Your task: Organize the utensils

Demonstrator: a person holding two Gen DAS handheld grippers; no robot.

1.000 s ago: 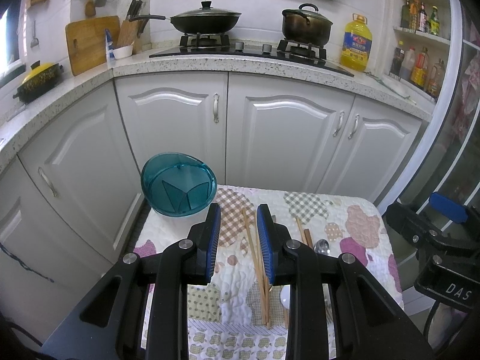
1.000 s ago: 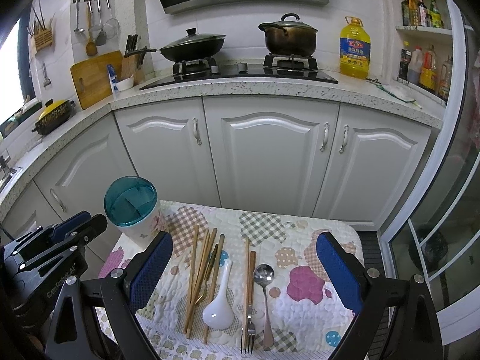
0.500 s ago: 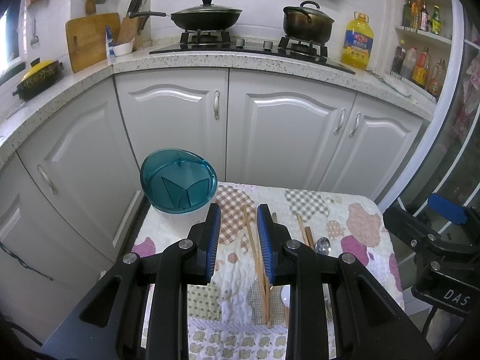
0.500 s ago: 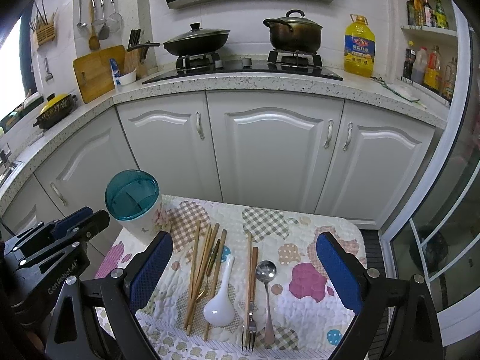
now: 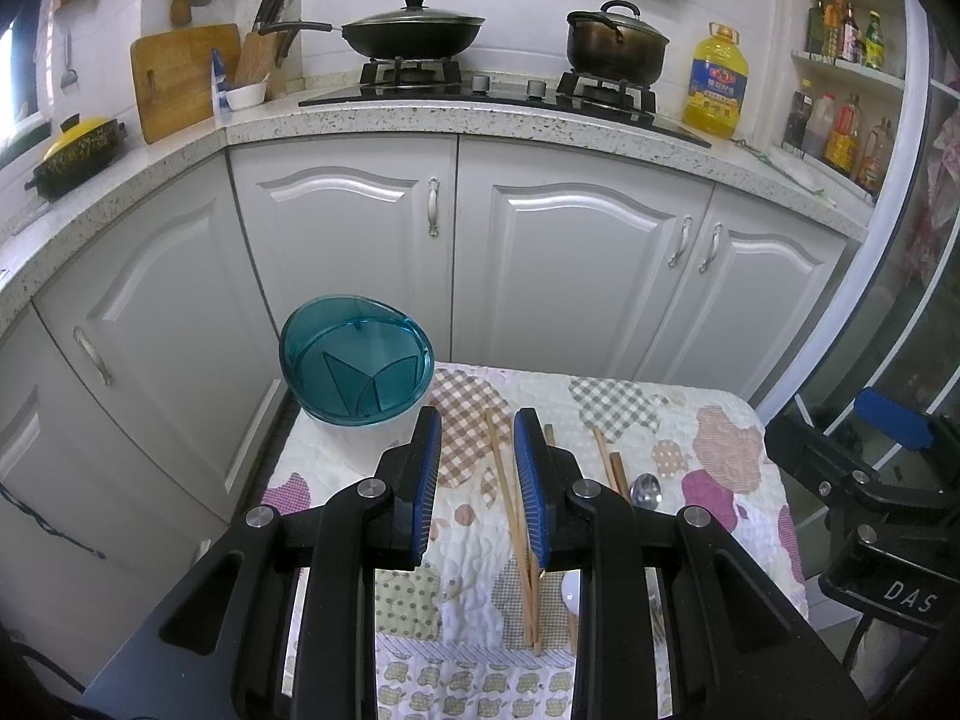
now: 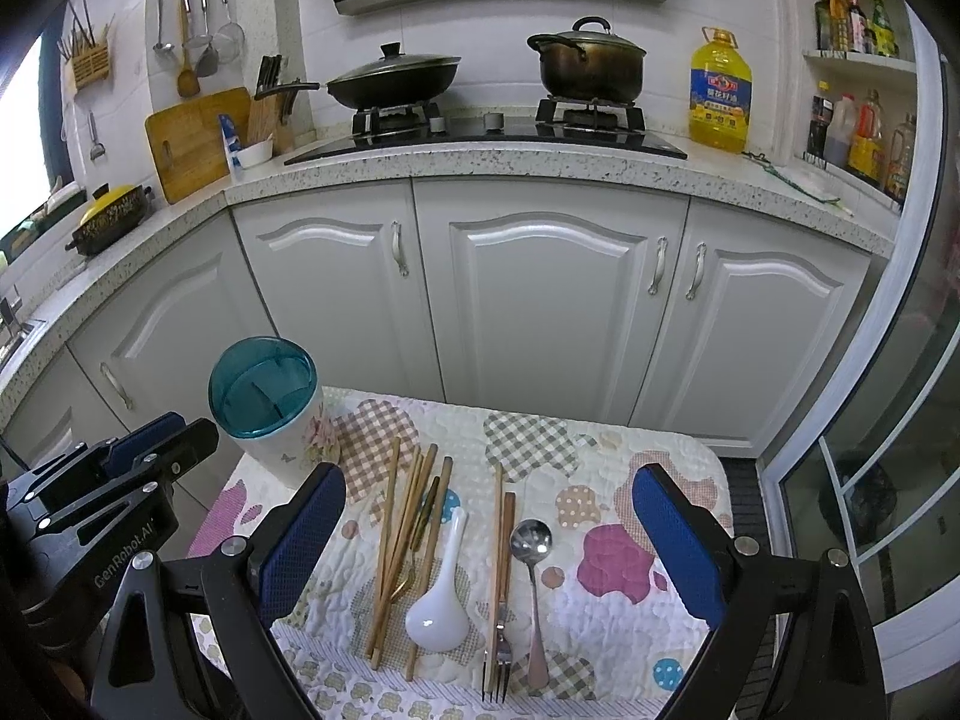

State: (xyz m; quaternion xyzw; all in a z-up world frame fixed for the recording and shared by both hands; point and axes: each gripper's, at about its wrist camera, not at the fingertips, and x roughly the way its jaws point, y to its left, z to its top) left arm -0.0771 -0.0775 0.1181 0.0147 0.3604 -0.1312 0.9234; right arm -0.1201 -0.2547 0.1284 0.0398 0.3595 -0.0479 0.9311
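I see my left gripper (image 5: 474,468) narrowly parted, empty above chopsticks (image 6: 402,534); right gripper (image 6: 489,534) spread wide over the spoon (image 6: 531,546).

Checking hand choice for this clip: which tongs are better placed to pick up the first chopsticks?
Probably the left tongs: they look straight down on the wooden chopsticks, which show in their narrow gap. The right tongs are spread wide over the whole row of utensils and centred nearer the fork.
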